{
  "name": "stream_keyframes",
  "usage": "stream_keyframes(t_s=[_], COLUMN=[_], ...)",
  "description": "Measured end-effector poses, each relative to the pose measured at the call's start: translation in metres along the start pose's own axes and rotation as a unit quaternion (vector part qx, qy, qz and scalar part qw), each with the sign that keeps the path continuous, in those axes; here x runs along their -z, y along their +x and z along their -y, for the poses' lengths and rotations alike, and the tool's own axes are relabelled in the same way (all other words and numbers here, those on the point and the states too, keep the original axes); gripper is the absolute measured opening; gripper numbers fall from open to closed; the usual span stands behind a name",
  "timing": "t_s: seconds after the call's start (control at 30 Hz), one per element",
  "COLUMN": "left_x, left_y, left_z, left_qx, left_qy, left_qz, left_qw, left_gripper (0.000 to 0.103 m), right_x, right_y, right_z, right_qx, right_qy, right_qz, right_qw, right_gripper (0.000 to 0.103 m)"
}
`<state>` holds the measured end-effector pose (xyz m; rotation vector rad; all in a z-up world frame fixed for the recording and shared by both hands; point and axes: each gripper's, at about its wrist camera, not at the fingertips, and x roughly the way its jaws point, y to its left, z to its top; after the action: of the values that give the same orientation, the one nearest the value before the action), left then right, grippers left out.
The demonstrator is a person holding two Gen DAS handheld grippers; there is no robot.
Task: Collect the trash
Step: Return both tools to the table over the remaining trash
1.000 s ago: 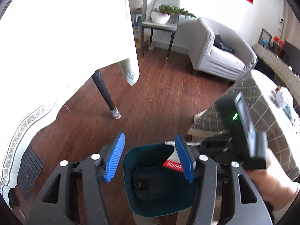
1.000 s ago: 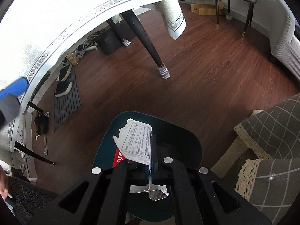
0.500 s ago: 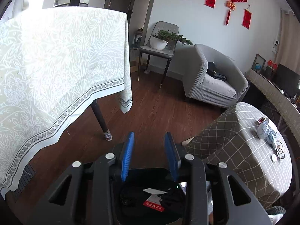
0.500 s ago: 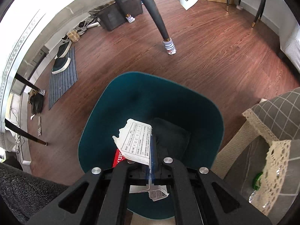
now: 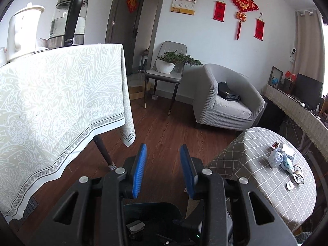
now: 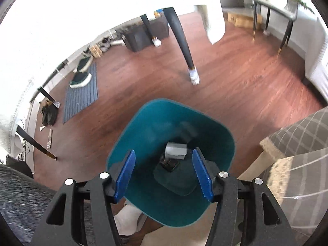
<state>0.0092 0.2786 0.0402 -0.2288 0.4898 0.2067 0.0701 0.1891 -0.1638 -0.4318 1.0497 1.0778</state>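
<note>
A teal trash bin [image 6: 143, 121] stands on the wood floor below my right gripper [image 6: 164, 174]. The right gripper is open and empty, held over the bin's mouth. A white paper scrap [image 6: 176, 150] and a dark item [image 6: 169, 163] lie on the bin's bottom. My left gripper [image 5: 164, 168] is open and empty, raised and pointing across the room. The bin's dark rim [image 5: 151, 207] shows under it. Crumpled trash [image 5: 275, 158] and small items lie on the checked round table [image 5: 256, 143] at the right.
A table with a white patterned cloth [image 5: 51, 112] stands at the left, with a kettle [image 5: 68, 20] on it. Its dark leg [image 6: 182, 41] stands on the floor beyond the bin. A grey armchair [image 5: 227, 100] and a chair with a plant [image 5: 168, 65] stand at the back.
My right gripper has opened and the paper scrap has dropped into the bin. My left gripper has lifted and tilted up from the bin toward the room.
</note>
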Motion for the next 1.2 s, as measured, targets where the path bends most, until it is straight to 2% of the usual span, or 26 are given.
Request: stream_keyframes(t_s=[0.2, 0.33, 0.6, 0.83, 0.93, 1.07, 1.2], left_x=[-0.008, -0.011, -0.007, 0.006, 0.015, 0.029, 0.044], left_y=[-0.002, 0.004, 0.02, 0.036, 0.043, 0.052, 0.056], left_z=[0.019, 0.032, 0.079, 0.136, 0.16, 0.195, 0.229], left_qx=[0.003, -0.003, 0.016, 0.048, 0.069, 0.103, 0.133], left_qy=[0.009, 0.012, 0.025, 0.07, 0.092, 0.121, 0.166], left_qz=[0.023, 0.025, 0.02, -0.004, -0.021, -0.048, -0.066], left_qw=[0.9997, 0.9996, 0.9994, 0.9964, 0.9931, 0.9862, 0.9749], left_gripper=[0.038, 0.04, 0.055, 0.066, 0.067, 0.07, 0.071], right_x=[0.0, 0.006, 0.027, 0.051, 0.065, 0.087, 0.115], right_y=[-0.07, -0.116, -0.195, -0.245, -0.259, -0.278, -0.292], right_z=[0.0, 0.008, 0.036, 0.086, 0.11, 0.139, 0.161], right_qx=[0.009, 0.026, 0.078, 0.137, 0.156, 0.177, 0.193], right_qy=[-0.023, -0.028, -0.022, 0.012, 0.036, 0.066, 0.084], right_qz=[0.071, 0.115, 0.185, 0.217, 0.223, 0.226, 0.219], right_qw=[0.997, 0.993, 0.979, 0.966, 0.962, 0.956, 0.953], right_gripper=[0.059, 0.059, 0.059, 0.059, 0.055, 0.05, 0.047])
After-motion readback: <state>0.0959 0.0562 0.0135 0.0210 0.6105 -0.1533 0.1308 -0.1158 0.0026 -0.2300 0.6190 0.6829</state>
